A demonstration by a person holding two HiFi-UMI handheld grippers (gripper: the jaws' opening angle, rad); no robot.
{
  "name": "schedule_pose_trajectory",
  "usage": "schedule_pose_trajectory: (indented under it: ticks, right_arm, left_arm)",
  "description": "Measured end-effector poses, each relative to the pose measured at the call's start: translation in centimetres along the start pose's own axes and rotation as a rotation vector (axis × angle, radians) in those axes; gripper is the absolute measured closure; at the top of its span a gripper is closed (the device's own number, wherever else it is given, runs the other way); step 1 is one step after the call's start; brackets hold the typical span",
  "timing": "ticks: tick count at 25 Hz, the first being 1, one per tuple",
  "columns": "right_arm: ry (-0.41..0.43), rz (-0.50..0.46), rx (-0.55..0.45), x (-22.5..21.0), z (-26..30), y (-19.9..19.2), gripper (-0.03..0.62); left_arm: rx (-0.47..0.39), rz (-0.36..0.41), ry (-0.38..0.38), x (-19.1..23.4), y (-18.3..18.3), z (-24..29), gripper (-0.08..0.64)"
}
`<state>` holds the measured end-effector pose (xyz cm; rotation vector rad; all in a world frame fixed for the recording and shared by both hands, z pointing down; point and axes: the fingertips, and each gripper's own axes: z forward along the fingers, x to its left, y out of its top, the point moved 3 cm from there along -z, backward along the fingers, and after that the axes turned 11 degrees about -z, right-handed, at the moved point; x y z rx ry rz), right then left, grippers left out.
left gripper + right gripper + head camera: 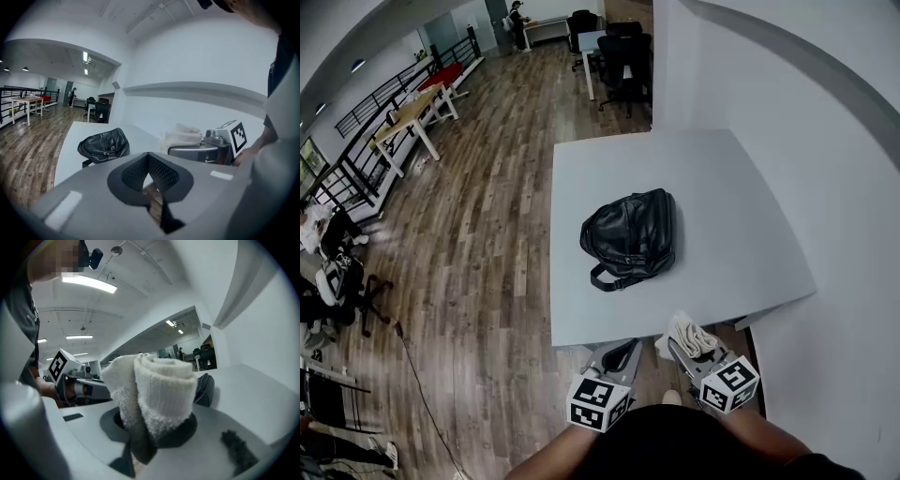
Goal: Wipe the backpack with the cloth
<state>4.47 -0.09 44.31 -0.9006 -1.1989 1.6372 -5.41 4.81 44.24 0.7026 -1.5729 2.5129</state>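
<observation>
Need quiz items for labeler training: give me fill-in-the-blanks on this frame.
The cloth is clamped in the ____ gripper.
The backpack lying on the table is ____ in colour.
The left gripper has ____ between its jaws.
Missing words: right; black; nothing.

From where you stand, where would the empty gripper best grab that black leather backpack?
Probably the strap loop at the black leather backpack's near-left corner, approached by the left gripper from the white table's near edge: it sticks out from the flat-lying, bulky body.
</observation>
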Motion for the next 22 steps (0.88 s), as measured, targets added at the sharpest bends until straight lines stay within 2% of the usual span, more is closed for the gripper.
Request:
schedule_pose_trajectory:
  ticks: [8,22]
  right_arm:
    - [0.014,-0.016,0.007,1.4,0.7,0.0,0.506]
    - [0.017,-0.035,-0.013,2.4,-0.2,0.3,0.506]
  left_arm:
    - [-0.028,-0.008,0.008,0.8,0.2,-1.1,0.554]
    - [-0.027,0.001,-0.006,0.2,-0.2,-1.5,0.554]
